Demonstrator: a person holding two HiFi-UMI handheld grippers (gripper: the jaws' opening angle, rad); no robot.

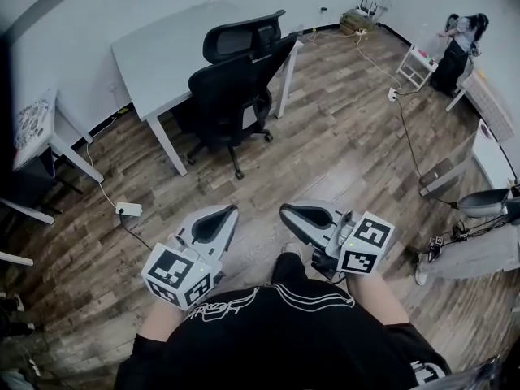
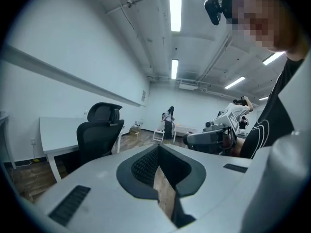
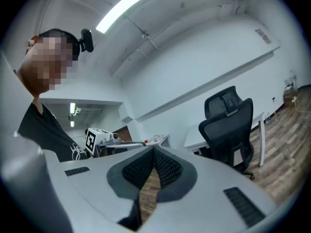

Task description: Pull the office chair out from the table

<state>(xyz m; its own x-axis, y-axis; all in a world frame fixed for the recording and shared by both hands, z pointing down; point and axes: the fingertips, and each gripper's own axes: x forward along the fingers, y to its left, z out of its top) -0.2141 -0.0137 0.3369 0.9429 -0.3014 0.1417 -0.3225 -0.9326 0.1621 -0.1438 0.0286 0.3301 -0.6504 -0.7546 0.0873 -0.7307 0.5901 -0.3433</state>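
A black office chair (image 1: 231, 88) with a headrest stands pushed in at the near side of a white table (image 1: 175, 43). It also appears in the left gripper view as the chair (image 2: 97, 135) and in the right gripper view as the chair (image 3: 228, 125). My left gripper (image 1: 230, 210) and right gripper (image 1: 286, 210) hover close to my body, well short of the chair, tips pointing toward each other. Both are shut with nothing between the jaws. In the gripper views the left gripper (image 2: 158, 147) and right gripper (image 3: 153, 149) have their tips touching.
A white power strip (image 1: 128, 210) and cable lie on the wood floor at left. A small side table (image 1: 49, 132) stands at left. Another person (image 1: 459, 43) stands by a white stool (image 1: 414, 65) far right. Cables (image 1: 406, 128) run across the floor; more gear (image 1: 479, 210) sits at right.
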